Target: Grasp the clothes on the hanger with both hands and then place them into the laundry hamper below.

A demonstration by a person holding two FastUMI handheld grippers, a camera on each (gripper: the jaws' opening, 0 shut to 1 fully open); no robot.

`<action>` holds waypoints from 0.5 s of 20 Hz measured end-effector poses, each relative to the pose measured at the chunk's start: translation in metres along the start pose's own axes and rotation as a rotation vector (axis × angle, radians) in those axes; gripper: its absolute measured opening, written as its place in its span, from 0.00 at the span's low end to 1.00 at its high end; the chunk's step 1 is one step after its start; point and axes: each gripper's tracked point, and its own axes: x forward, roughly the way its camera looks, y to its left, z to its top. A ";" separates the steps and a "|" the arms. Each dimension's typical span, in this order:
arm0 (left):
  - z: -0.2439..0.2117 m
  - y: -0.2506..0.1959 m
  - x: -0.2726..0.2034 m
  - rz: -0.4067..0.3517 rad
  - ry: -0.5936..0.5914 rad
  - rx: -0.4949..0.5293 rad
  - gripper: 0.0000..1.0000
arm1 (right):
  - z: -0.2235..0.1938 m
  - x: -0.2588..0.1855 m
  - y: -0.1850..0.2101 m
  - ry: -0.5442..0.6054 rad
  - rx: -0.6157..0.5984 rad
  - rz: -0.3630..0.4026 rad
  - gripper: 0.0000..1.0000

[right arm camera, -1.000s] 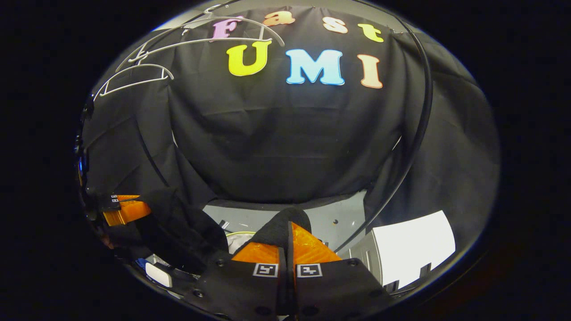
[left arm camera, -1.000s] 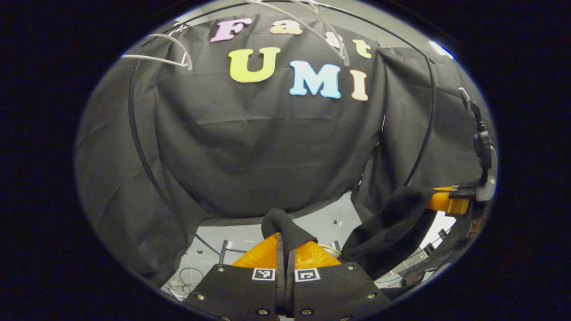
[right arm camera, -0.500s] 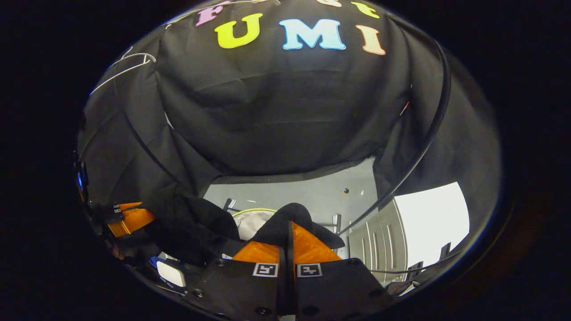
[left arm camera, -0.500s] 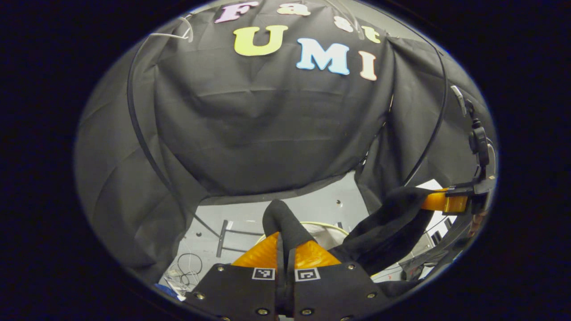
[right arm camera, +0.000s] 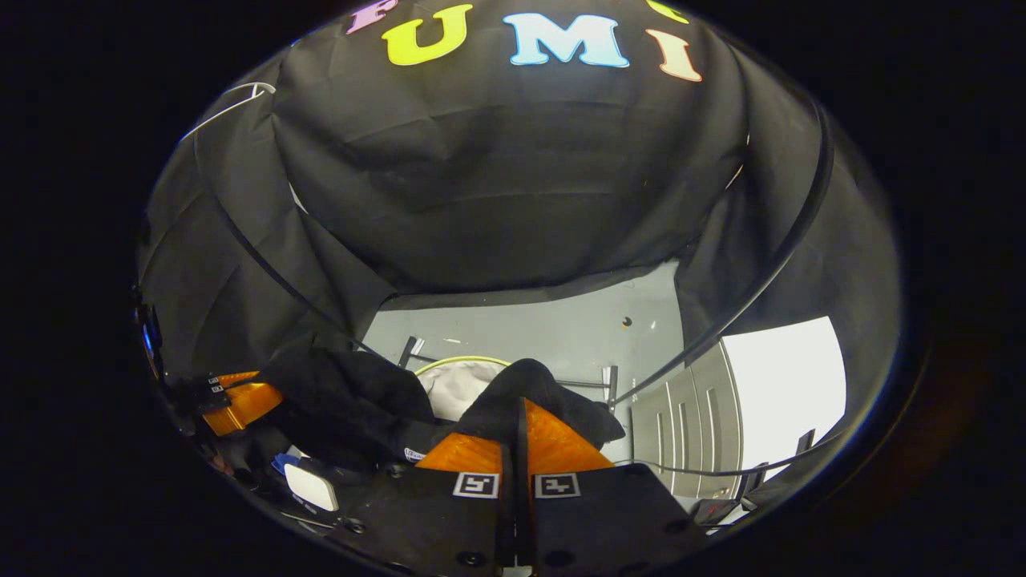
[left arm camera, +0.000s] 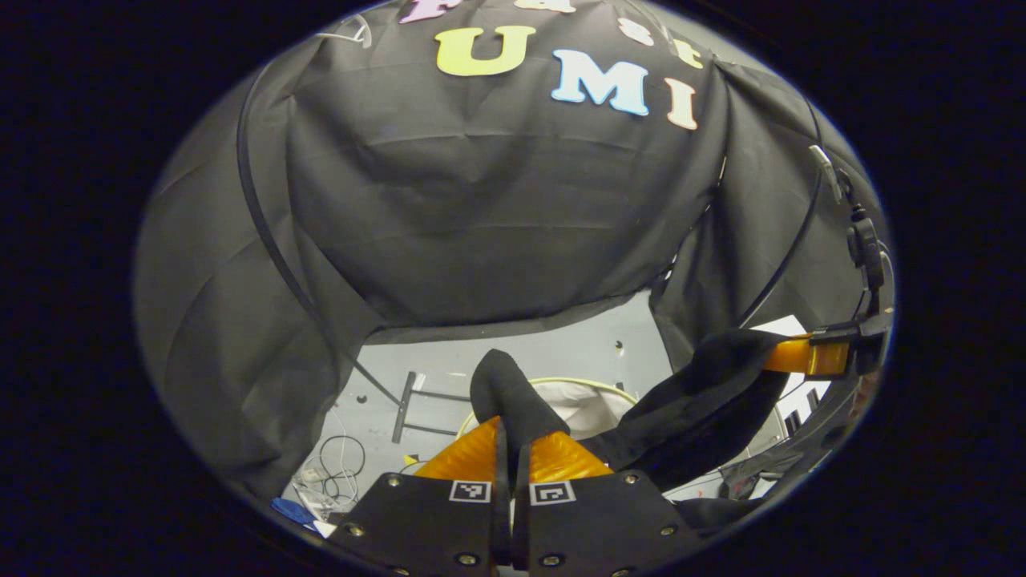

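Observation:
A black garment [left arm camera: 689, 401] hangs stretched between my two grippers, off the hangers. My left gripper [left arm camera: 510, 429] is shut on one bunched end of it, which sticks up between the fingers. My right gripper [right arm camera: 519, 409] is shut on the other end [right arm camera: 521, 393]. In the left gripper view the right gripper [left arm camera: 789, 355] shows at the far right, pinching the cloth. The left gripper [right arm camera: 240, 397] shows at the lower left of the right gripper view. The laundry hamper [left arm camera: 581, 398], white-lined with a pale yellow rim [right arm camera: 461, 362], stands below the garment.
White hangers [right arm camera: 228, 108] hang at the upper left, one [left arm camera: 345, 34] near the top edge. A black frame tube [left arm camera: 264, 232] curves along the booth wall. Cables [left arm camera: 337, 469] lie on the grey floor [right arm camera: 545, 336]. A white cabinet [right arm camera: 769, 385] stands at the right.
Both grippers have come down with the garment held between them. The hangers have slid up toward the top edge, and more floor and hamper show below.

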 end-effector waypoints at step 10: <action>-0.025 0.001 0.025 -0.012 0.080 -0.074 0.06 | -0.018 0.006 0.016 0.088 0.020 0.062 0.11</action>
